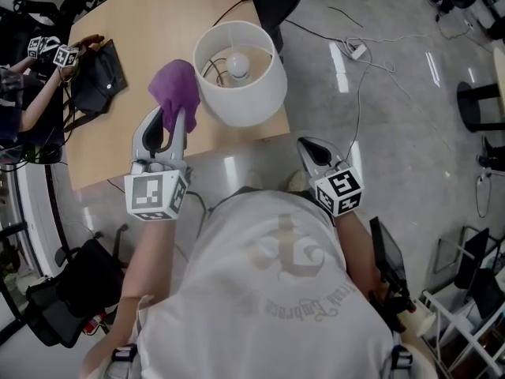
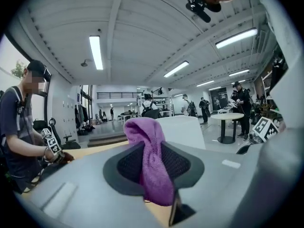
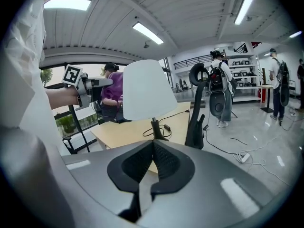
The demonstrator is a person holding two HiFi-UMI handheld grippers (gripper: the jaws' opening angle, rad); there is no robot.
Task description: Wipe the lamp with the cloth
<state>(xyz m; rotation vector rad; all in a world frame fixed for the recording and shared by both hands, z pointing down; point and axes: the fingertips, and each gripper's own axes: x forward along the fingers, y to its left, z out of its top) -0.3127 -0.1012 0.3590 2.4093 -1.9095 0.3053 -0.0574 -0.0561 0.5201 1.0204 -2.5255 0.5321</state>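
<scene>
Two marker-cubed grippers (image 1: 175, 117) (image 1: 310, 145); shirt lettering (image 1: 304, 313) illegible

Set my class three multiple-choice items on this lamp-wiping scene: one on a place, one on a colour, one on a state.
1. Where does the white drum-shaded lamp stand?
A. on the pale wooden table
B. on the grey floor
C. on a black chair

2. What colour is the fluffy cloth?
A. yellow
B. purple
C. green

3. How do the jaws of the right hand-held gripper stand?
A. wide apart
B. clamped on the cloth
C. together, empty

Answers: A, its base sits on the tabletop; B, it shows purple in the head and left gripper views; C, its pads meet with nothing between them.
</scene>
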